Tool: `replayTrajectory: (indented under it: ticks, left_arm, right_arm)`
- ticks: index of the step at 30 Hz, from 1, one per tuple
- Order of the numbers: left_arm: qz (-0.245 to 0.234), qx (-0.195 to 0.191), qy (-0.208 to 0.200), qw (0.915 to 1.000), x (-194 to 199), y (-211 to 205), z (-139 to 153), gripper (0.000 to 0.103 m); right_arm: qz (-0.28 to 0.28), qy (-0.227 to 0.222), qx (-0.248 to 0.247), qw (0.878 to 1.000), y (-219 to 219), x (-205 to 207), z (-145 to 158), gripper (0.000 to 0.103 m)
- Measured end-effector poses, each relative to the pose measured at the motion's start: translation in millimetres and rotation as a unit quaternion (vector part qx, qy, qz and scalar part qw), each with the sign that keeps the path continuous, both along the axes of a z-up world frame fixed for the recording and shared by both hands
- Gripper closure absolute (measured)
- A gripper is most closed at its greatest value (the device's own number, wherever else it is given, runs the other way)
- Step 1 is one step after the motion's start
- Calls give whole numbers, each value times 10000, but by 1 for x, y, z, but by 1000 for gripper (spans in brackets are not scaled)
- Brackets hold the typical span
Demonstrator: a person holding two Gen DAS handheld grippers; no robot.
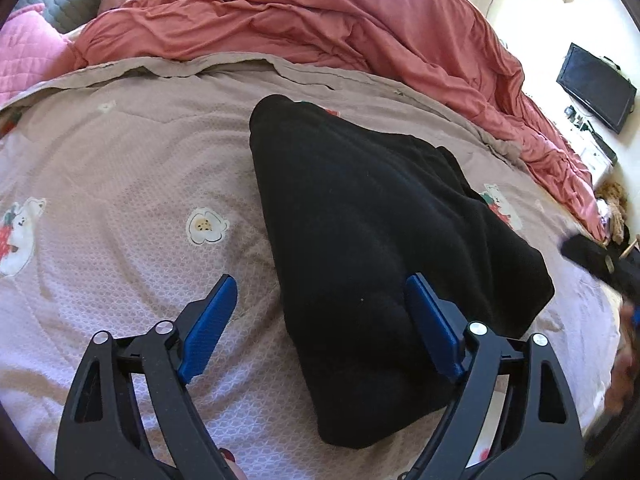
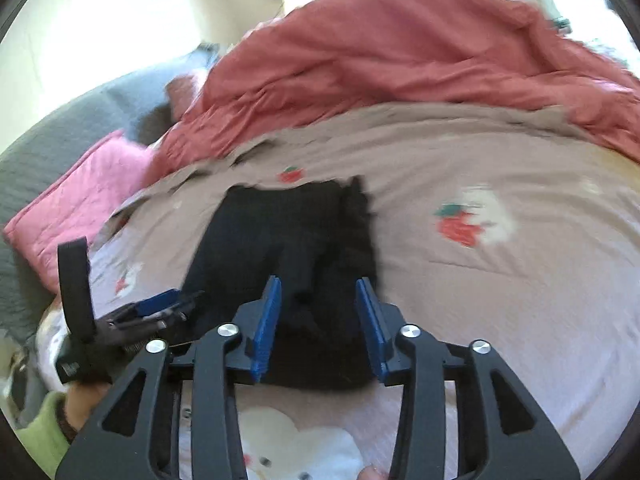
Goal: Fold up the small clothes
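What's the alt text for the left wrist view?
A folded black garment lies on a beige printed blanket, with the open left gripper over its near end, pads not pressing it. A rumpled red duvet lies behind, and the right gripper shows blurred at the right edge.

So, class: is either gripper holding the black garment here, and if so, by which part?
Nothing is held. The left gripper and right gripper both stand open over the black garment, pads not pressing it.
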State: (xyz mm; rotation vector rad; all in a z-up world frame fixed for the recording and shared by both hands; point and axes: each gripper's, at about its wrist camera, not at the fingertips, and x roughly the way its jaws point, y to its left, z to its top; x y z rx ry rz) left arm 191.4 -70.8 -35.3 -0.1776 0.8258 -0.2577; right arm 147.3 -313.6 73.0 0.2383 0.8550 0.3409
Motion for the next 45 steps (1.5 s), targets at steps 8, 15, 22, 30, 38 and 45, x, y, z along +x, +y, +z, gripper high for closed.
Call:
replayTrajectory:
  ticks: [8,15,22,30,38,45]
  left_arm:
    - [-193,-111,20,9998,-2,2,0,23]
    - [-287,-117,61,9995,-1,-3,-1,22]
    - [-296,-116,85,9995,-2,-4,-1,22]
    - [-320,-334,179,9988,-2,1,-2,20]
    - [-379,-342,259,9984,-3,-2,-5,20]
    - [-360,-454,296,9979,-2,2,-5,20]
  right_arm:
    - [-264,1096,85,9936,8,83,-44,63]
    - [-157,1133,397,9926,15,90,-56,80]
    - [95,612,21,9981,27,78,-39,88]
    - [75,-34,-216,9997,18,65,-12,91]
    - [-107,293,-1126,9932,18,74,-56,98]
    - [-67,55,-507,9987,-2,50,-25,92]
